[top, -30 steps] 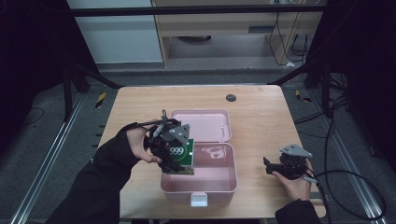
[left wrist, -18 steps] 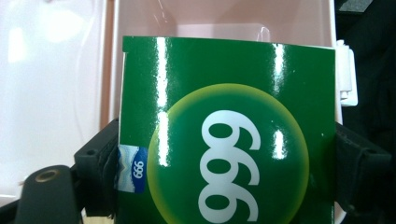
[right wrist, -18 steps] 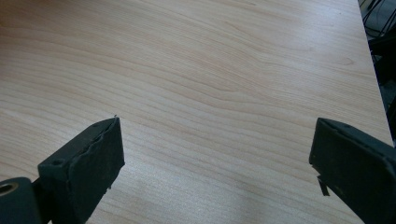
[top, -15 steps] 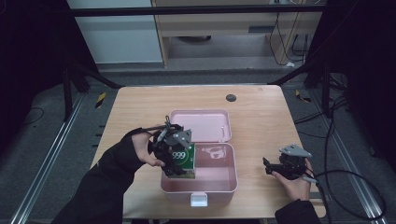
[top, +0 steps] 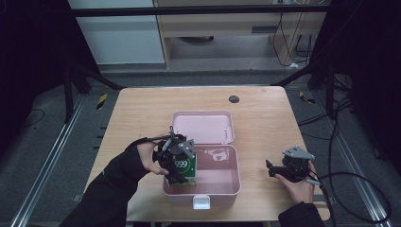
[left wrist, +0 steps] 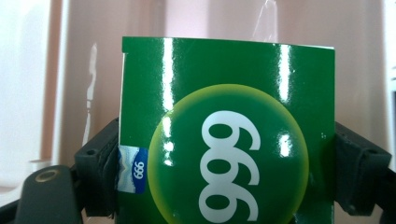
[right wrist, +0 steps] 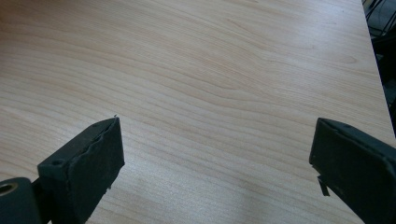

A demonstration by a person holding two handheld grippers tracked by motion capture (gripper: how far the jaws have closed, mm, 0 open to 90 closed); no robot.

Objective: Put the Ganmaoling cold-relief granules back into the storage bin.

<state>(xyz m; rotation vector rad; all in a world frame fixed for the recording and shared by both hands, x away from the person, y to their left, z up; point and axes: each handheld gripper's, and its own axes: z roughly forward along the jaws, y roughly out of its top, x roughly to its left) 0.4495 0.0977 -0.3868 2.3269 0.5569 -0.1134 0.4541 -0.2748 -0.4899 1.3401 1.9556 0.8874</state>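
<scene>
Lowered into the pink box (top: 222, 187), the left hand-held gripper (top: 182, 176) clamps a green carton (left wrist: 227, 135) (marked "999").

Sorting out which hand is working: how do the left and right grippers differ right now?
The left gripper is shut on the green 999 box inside the pink case; the right gripper is open, holding nothing. Left is over the case, right over the wooden table. Both have black jaws.

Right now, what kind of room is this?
Probably a lab or workshop: a wooden table on a grey floor, loose cables, and a claw lowering a green box into a pink case.
</scene>
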